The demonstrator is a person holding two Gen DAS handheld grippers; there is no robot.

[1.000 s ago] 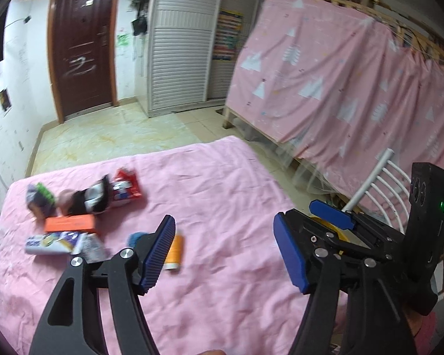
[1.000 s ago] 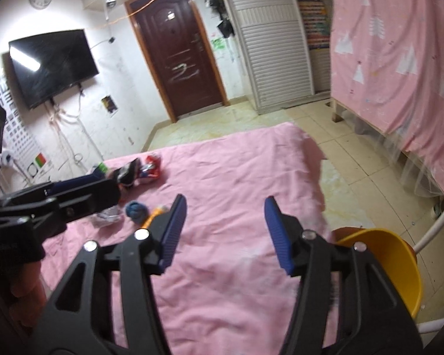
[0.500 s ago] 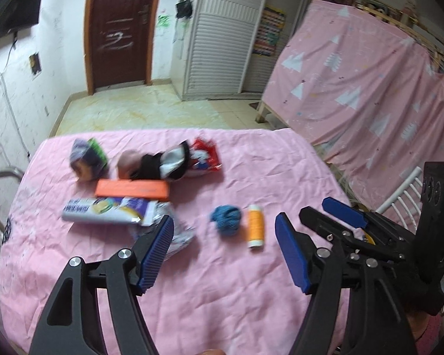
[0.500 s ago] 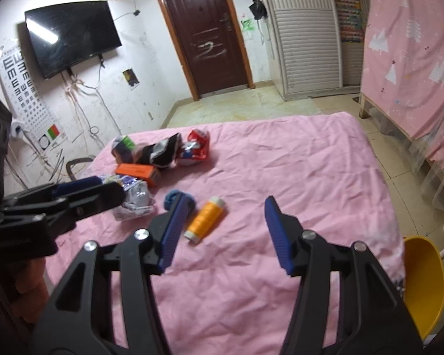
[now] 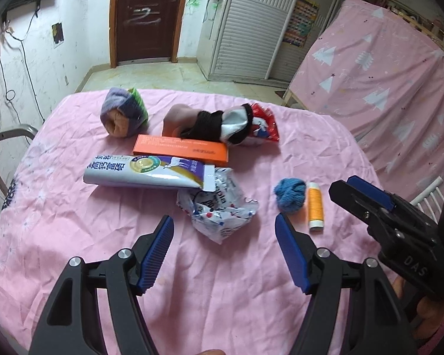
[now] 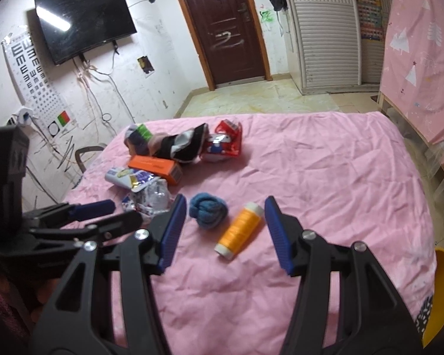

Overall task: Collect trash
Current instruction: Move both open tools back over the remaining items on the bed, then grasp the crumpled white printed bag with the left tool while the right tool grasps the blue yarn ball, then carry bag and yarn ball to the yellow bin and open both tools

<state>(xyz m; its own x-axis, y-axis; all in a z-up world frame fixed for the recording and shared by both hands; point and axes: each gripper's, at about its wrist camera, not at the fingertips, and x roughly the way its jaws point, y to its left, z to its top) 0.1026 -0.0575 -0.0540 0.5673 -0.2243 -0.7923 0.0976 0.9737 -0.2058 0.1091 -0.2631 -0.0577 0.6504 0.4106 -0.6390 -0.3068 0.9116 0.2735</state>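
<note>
- Sheet [image 5: 251, 281]: pink, with faint white flecks.
- Box [image 5: 180, 148]: orange.
- Tube [image 5: 139, 171]: white, purple and gold.
- Wrapper [image 5: 222, 207], beside the tube: silver with blue print and red dots.
- Yarn [image 6: 207, 210]: blue.
- Spool [image 6: 240, 230]: orange thread, white ends.
- Packet [image 5: 263, 125]: red.
- Pads [image 5: 155, 256]: blue.
- Curtain [image 5: 379, 68]: pink with white trees.

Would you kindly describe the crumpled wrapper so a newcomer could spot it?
On the pink bedsheet, look just below the open end of the long white toothpaste box. The crumpled wrapper lies there, the only shiny white, scrunched thing with red and blue dots.
</note>
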